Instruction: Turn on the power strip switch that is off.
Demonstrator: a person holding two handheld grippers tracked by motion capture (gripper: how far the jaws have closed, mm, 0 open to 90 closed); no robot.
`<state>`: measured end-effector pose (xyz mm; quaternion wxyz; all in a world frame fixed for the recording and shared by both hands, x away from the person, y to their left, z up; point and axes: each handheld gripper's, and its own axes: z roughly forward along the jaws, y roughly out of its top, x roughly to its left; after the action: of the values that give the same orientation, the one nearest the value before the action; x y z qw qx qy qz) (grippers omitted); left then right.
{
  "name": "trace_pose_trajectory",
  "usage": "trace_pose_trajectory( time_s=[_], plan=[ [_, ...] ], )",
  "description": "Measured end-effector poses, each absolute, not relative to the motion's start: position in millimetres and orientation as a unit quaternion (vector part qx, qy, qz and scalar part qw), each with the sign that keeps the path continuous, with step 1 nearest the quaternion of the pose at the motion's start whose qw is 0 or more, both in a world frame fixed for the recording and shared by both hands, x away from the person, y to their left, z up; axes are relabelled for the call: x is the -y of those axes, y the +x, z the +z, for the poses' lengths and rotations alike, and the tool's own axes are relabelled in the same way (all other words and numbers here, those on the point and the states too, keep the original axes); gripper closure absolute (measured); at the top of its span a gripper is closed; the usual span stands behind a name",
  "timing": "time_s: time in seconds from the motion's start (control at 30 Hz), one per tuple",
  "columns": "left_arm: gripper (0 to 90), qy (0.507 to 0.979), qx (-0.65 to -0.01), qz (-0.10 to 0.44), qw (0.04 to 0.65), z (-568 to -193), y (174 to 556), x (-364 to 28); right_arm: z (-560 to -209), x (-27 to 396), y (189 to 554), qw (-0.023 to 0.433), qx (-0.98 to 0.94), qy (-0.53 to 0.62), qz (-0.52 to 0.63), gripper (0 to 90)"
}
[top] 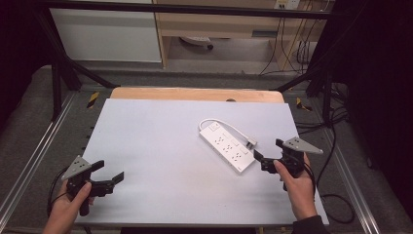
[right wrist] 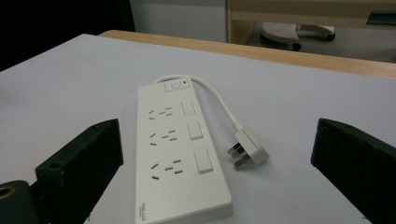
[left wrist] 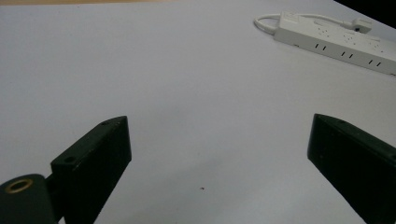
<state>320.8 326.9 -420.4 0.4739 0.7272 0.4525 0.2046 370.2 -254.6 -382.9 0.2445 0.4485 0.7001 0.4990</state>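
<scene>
On the table (top: 160, 146), a pale grey-white sheet covers nearly the whole top, with a strip of bare wood showing along the far edge. You stand at the near side, one gripper in each hand.

Right of centre lies the power strip (top: 227, 145), white, flat on the sheet, sockets up. It runs on a slant: switch end toward the far left, blunt end toward the near right. Three socket groups sit in a row along it, and in the right gripper view a red dot marks the switch end.

Your left gripper (top: 106, 176) is at the near left corner, well apart from the strip, held low over bare sheet. Its jaws stand wide apart with nothing between them; in the left gripper view the strip (left wrist: 336, 43) lies far off at the upper right.

Your right gripper (top: 267, 157) is just beside the strip's near end. Jaws wide, holding nothing; in the right gripper view the strip (right wrist: 177, 149) lies between and beyond them.

A short white cord (top: 233, 127) loops from the switch end along the strip's far side.

The plug (right wrist: 246, 150) rests on the sheet just beside the strip, prongs toward it.
</scene>
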Motion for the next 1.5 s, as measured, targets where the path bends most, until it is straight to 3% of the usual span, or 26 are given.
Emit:
trace_pose_trajectory(
  time_s=[1.5],
  plan=[
    [6.3, 0.732, -0.453, 0.201, 0.467, -422, 321, -326, -361, 233, 406, 0.243, -0.703, 0.438, 0.504, 5.0]
  ],
)
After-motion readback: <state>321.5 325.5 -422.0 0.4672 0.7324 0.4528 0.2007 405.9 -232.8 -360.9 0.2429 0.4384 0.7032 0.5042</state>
